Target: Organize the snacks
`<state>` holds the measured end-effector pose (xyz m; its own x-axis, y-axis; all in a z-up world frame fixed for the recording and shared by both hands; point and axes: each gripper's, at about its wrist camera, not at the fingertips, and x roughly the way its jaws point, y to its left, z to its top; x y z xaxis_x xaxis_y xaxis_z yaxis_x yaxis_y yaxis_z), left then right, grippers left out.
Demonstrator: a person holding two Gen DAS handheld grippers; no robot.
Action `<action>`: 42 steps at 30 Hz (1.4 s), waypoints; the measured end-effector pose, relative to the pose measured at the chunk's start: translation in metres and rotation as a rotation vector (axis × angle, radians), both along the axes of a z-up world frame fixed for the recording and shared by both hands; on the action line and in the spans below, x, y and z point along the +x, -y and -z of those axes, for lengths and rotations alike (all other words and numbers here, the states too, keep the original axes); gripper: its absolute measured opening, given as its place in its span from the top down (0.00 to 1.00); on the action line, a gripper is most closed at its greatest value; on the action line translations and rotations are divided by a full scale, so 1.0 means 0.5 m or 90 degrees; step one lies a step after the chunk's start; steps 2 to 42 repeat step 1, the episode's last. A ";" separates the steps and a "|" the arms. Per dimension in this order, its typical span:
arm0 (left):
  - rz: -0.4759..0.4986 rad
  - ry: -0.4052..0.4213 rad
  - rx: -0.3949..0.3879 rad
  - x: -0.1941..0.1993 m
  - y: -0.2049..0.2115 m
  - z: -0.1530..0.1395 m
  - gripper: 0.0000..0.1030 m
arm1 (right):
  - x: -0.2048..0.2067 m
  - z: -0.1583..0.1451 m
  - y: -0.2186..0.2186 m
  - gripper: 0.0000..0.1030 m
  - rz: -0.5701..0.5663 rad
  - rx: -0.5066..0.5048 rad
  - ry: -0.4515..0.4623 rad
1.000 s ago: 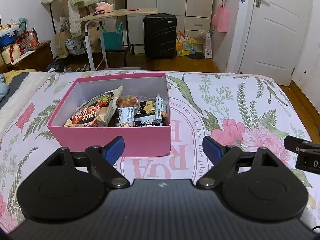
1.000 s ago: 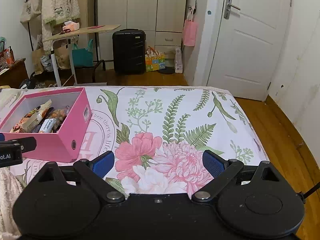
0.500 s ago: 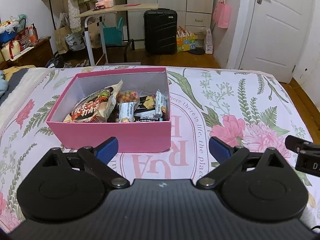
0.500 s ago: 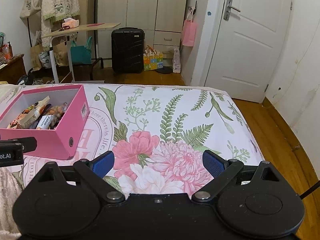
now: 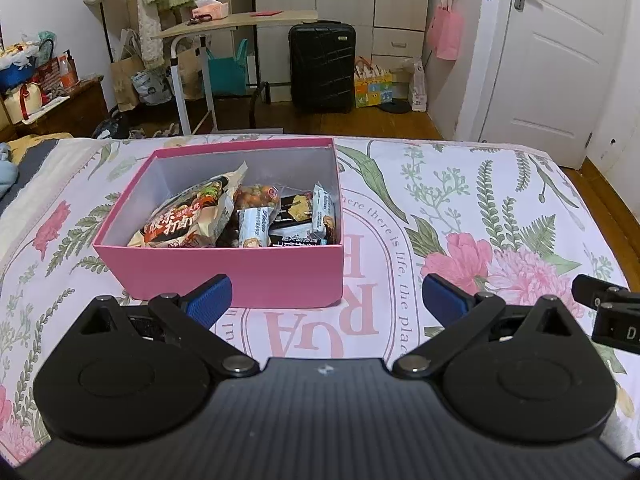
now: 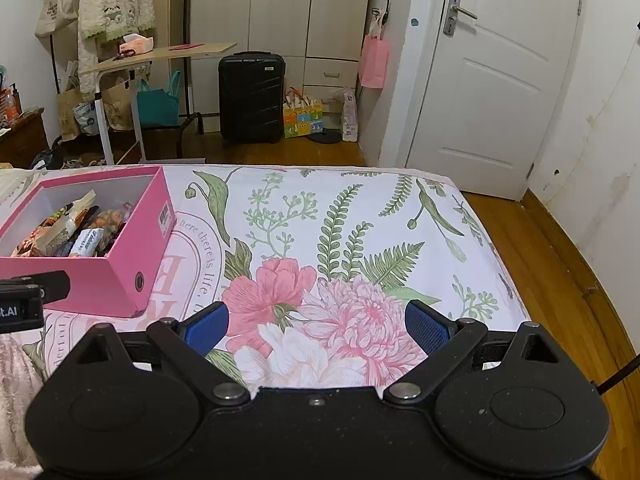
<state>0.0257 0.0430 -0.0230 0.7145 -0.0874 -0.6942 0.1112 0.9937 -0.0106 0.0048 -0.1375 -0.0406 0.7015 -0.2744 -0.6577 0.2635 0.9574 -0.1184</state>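
Observation:
A pink box (image 5: 240, 276) sits on the flowered bedspread, right in front of my left gripper (image 5: 326, 292). It holds several snack packs: a large beige bag (image 5: 188, 216) on the left and small bars (image 5: 256, 228) on the right. The left gripper's blue pads stand wide apart just short of the box's front wall, open, with nothing between them. In the right wrist view the box (image 6: 120, 280) lies to the left, and my right gripper (image 6: 316, 320) hovers open over the printed pink flowers, holding nothing.
The bedspread (image 6: 360, 216) stretches right of the box to the bed's edge. Beyond the bed are a black suitcase (image 5: 322, 68), a small desk (image 5: 236, 24), a white door (image 6: 492, 92) and wooden floor (image 6: 568, 280). A light blanket (image 6: 16, 372) lies at the near left.
The left gripper's pads have spread wider apart. The box, its snacks and the right gripper look the same.

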 end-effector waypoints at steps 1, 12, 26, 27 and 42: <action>0.001 -0.003 -0.002 0.000 0.000 0.001 0.00 | 0.000 0.000 0.000 0.06 0.000 0.000 -0.001; 0.001 -0.003 -0.002 0.000 0.000 0.001 0.00 | 0.000 0.000 0.000 0.06 0.000 0.000 -0.001; 0.001 -0.003 -0.002 0.000 0.000 0.001 0.00 | 0.000 0.000 0.000 0.06 0.000 0.000 -0.001; 0.001 -0.003 -0.002 0.000 0.000 0.001 0.00 | 0.000 0.000 0.000 0.06 0.000 0.000 -0.001; 0.001 -0.003 -0.002 0.000 0.000 0.001 0.00 | 0.000 0.000 0.000 0.06 0.000 0.000 -0.001</action>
